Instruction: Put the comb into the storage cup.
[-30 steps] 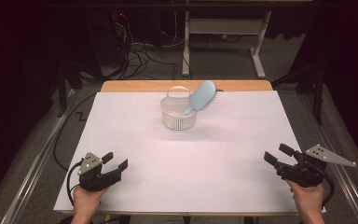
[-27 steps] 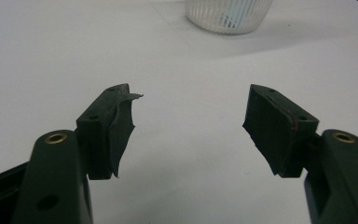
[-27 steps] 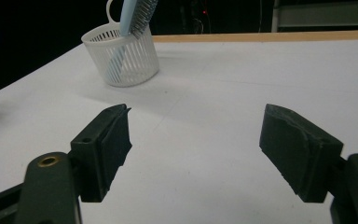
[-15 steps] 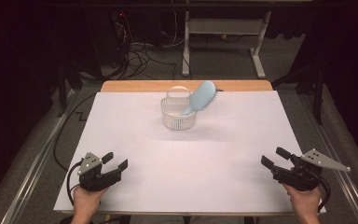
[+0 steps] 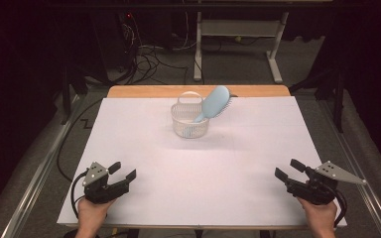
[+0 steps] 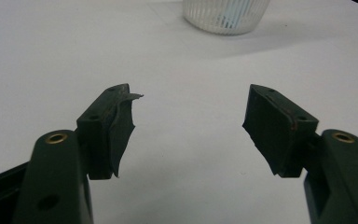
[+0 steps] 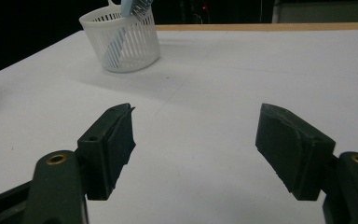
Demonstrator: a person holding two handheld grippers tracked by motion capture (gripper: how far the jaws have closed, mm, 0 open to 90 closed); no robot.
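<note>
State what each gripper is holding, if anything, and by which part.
Nothing is held: left gripper and right gripper are open over the table, apart from the basket.

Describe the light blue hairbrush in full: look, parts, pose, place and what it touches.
The hairbrush looks like light blue plastic, with a broad oval head and a slim handle. It stands handle-down in the white slotted basket at the far middle of the white table, leaning right over the rim, smooth back toward the camera, pale bristles showing along the head's right edge. Nothing but the basket touches it.
</note>
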